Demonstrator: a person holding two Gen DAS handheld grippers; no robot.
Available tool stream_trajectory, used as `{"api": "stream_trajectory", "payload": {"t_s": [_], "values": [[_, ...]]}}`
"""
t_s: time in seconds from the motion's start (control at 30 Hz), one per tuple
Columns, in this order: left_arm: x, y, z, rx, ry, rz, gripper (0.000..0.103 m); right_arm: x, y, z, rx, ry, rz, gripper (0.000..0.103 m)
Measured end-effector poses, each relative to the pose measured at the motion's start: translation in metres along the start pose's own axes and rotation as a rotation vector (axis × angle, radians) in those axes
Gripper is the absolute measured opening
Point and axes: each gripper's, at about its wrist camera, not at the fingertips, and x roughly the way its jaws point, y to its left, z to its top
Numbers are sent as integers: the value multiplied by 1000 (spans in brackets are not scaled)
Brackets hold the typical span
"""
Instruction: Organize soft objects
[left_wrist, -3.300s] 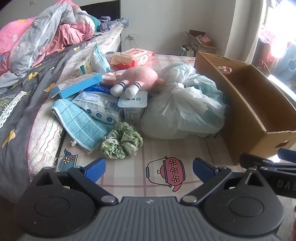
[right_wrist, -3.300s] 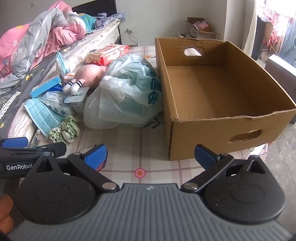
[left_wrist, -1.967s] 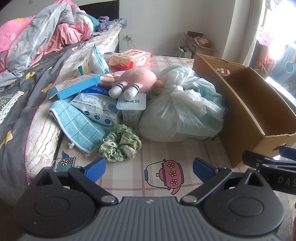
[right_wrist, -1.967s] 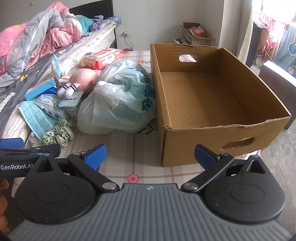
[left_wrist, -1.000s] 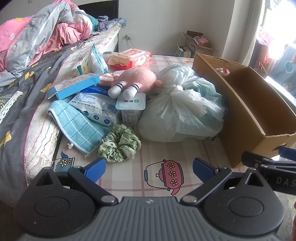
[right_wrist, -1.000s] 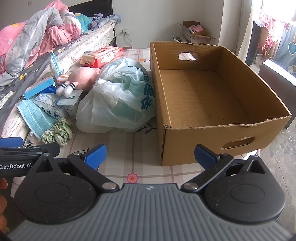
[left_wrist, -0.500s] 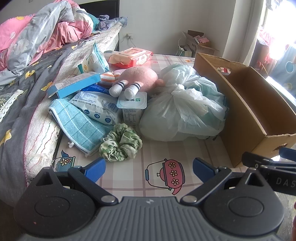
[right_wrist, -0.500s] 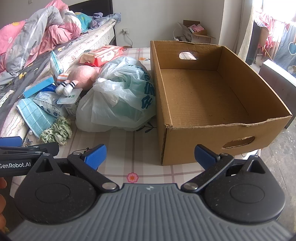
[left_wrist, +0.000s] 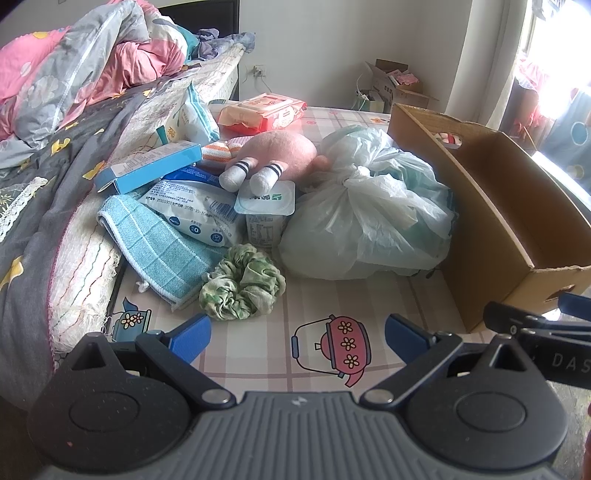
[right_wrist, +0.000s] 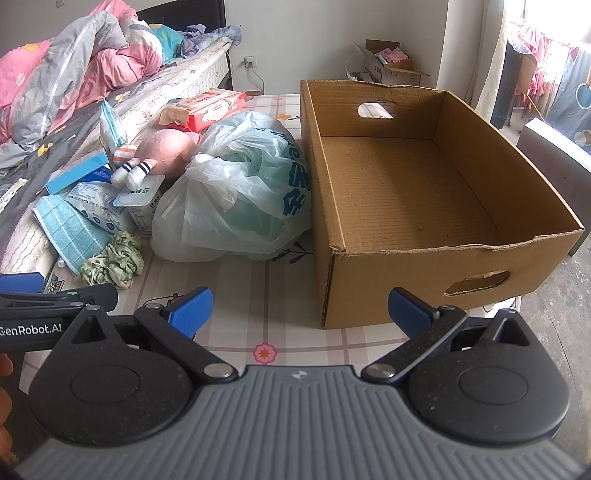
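A pile lies on the patterned mat: a green scrunchie, a blue towel, a pink plush toy, a tied plastic bag, a white wipes pack and a yogurt cup. An empty cardboard box stands to the right. My left gripper is open and empty, just short of the scrunchie. My right gripper is open and empty, near the box's front left corner. The scrunchie, plush and bag also show in the right wrist view.
A bed with a grey sheet and pink quilts runs along the left. A blue carton and a red wipes pack lie in the pile. A small open box stands by the far wall.
Both grippers have only drifted slightly; the view shifts a little. Nothing was taken hold of and both stay open.
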Motion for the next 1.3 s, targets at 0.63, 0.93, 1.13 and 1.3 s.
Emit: {"api": "stream_trajectory", "payload": {"t_s": [0.63, 0.93, 1.13, 1.3], "values": [[-29, 78, 46, -13, -227, 162, 102, -13, 36, 62, -56, -250, 248, 102], [-15, 153, 113, -50, -270, 276, 101, 39, 113, 115, -10, -177, 596, 102], [41, 191, 168, -85, -130, 190, 70, 101, 170, 129, 62, -62, 721, 89], [107, 213, 197, -121, 57, 114, 54, 146, 204, 134, 74, 12, 752, 65]]}}
